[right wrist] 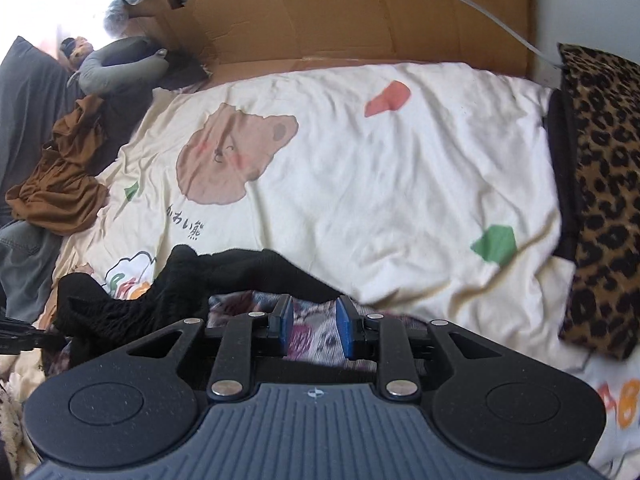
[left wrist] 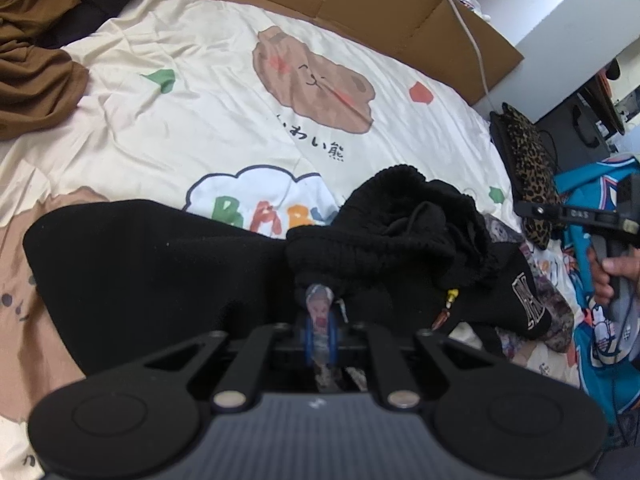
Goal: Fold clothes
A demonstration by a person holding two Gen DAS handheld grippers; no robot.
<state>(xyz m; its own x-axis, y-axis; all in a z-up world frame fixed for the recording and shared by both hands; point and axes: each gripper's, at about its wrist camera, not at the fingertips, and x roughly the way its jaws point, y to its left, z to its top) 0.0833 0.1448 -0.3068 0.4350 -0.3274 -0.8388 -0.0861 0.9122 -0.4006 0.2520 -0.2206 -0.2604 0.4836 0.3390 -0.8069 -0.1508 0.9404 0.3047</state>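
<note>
Bed point(right wrist: 400, 168) with a cream bear-print duvet fills most of both views; its middle is bare, with clothes only along the edges. Biggest task item: a black knit garment point(left wrist: 168, 280) sprawled across the lower centre of the left wrist view, one part lying fairly flat at lower left, the ribbed part point(left wrist: 384, 228) bunched into a lump at centre right. No clean edges or stacked layers, so I'd judge it not folded as it lies now; can't tell whether it's mid-fold or just dumped. A patterned floral fabric point(right wrist: 316, 332) lies underneath or beside it, at bottom centre of the right wrist view, also rumpled. A brown garment point(right wrist: 60, 184) is heaped at the left edge and a leopard-print piece point(right wrist: 600, 200) lies at the right edge. The leopard one looks flattish, but fold state is unclear. No neat pile is visible anywhere, so most of the job looks open. Jaws: the left gripper point(left wrist: 320, 334) has its blue pads point(left wrist: 307, 340) pinched nearly together on a thin strip of printed fabric point(left wrist: 319, 300) sticking up between them, just below the black knit lump; which garment that strip belongs to I can't tell. The right gripper point(right wrist: 314, 330) has its pads point(right wrist: 343, 332) parted with a clear gap, nothing between them, hovering over the floral fabric; contact unclear. A hand point(left wrist: 612, 276) holds that gripper's handle at the right edge of the left view.
</note>
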